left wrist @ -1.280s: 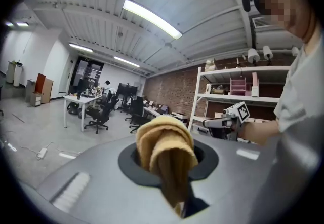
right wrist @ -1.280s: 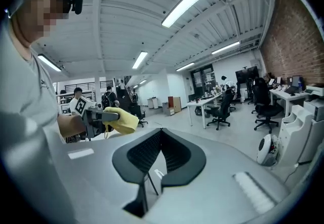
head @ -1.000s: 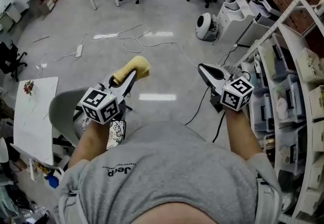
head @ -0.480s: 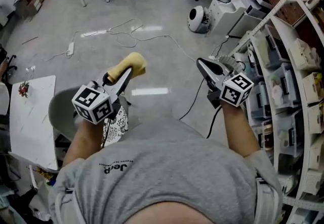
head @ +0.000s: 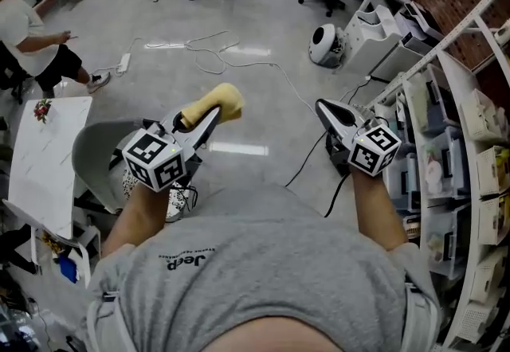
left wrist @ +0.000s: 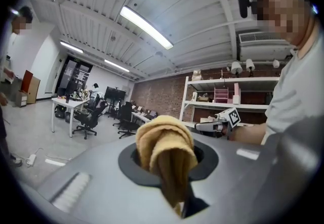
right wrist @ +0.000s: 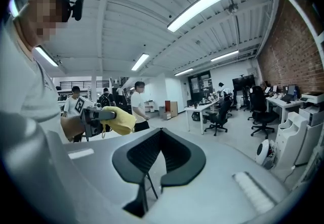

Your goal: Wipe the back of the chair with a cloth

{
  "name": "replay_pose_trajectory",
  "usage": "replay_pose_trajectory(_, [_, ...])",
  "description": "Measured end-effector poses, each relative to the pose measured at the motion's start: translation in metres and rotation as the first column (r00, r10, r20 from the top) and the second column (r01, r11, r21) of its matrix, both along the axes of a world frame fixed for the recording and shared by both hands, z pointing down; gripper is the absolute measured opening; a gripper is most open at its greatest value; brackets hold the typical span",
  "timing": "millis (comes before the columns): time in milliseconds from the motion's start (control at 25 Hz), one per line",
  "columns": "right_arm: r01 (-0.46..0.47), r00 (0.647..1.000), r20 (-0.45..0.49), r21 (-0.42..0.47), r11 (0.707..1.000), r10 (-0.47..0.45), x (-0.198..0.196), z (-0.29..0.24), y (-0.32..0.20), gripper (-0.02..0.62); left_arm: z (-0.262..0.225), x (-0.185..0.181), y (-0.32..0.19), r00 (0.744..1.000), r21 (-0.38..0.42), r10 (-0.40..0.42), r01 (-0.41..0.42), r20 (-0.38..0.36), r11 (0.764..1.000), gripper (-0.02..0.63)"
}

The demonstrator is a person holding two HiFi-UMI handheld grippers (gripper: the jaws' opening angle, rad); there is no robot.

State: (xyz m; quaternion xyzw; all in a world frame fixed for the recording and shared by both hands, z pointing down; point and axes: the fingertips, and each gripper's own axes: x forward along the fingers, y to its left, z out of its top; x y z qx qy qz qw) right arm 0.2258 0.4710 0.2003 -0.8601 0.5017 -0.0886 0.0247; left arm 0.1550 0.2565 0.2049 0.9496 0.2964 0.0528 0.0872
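Status: cloth secured, wiping not yet begun, as far as the views show.

1. My left claw (head: 209, 114) is closed on the yellow cloth (head: 213, 101). The cloth bunches out past the tips and is held in the air in front of me, above the floor.
2. My right claw (head: 322, 109) has its tips together with nothing between them.
3. The grey chair (head: 94, 167) stands low at my left, beside the white table (head: 44, 159). The cloth is well apart from it.

Remaining, in my judgement: bring the cloth down to the chair back, press it on and wipe across.
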Motion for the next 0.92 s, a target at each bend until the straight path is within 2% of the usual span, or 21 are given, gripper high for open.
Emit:
replay_pose_trajectory(360, [0.009, 1.0, -0.005, 0.02, 1.0, -0.009, 0.006, 0.0, 0.005, 0.003, -0.011, 0.0, -0.005, 0.999, 0.017, -0.039, 0.039, -0.018, 0.999, 0.12])
replay_pose_trajectory(920, [-0.003, 1.0, -0.017, 0.008, 1.0, 0.003, 0.009, 0.004, -0.004, 0.003, -0.006, 0.009, -0.012, 1.0, 0.012, -0.013, 0.013, -0.015, 1.0, 0.12])
